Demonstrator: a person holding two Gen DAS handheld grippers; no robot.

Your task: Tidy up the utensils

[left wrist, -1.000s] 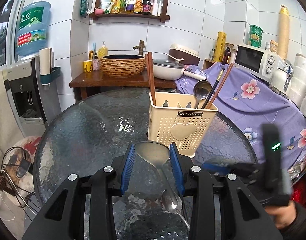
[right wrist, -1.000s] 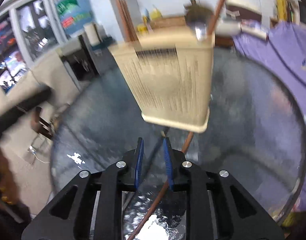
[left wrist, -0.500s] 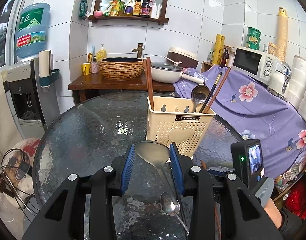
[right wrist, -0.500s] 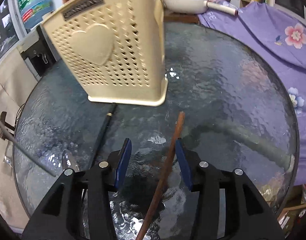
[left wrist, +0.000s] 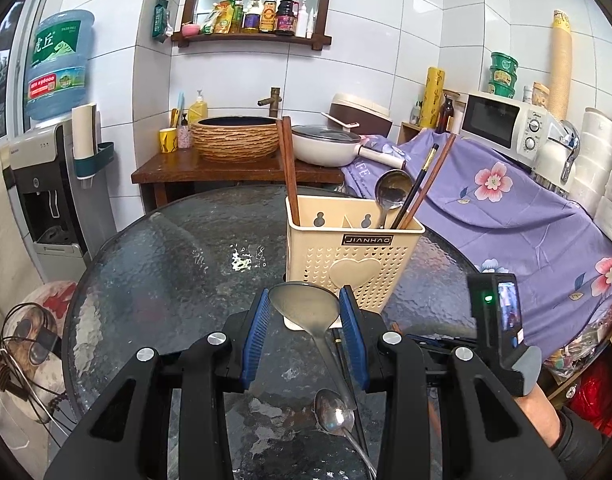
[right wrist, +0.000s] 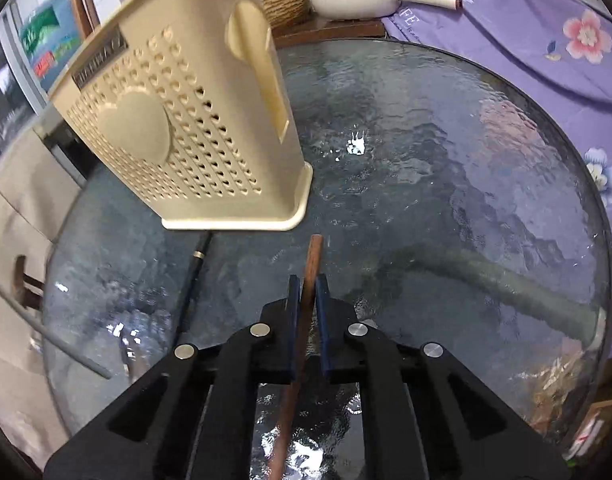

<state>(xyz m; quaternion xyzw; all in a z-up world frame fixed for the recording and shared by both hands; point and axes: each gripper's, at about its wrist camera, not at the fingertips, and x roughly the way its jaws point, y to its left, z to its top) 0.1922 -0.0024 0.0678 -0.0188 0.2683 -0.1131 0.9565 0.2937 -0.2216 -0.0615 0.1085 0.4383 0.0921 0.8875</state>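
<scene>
Right gripper clamped on one brown chopstick; one black chopstick left; holder ahead. Left gripper grips one ladle.

The bench is round, with a top of dark rippled glass. On it stands a cream perforated utensil holder, upright, near the middle. In front of the holder lie a black chopstick and a brown wooden chopstick, both with one end close to its base. A small metal spoon also lies on the glass, nearer to the edge of the bench.
</scene>
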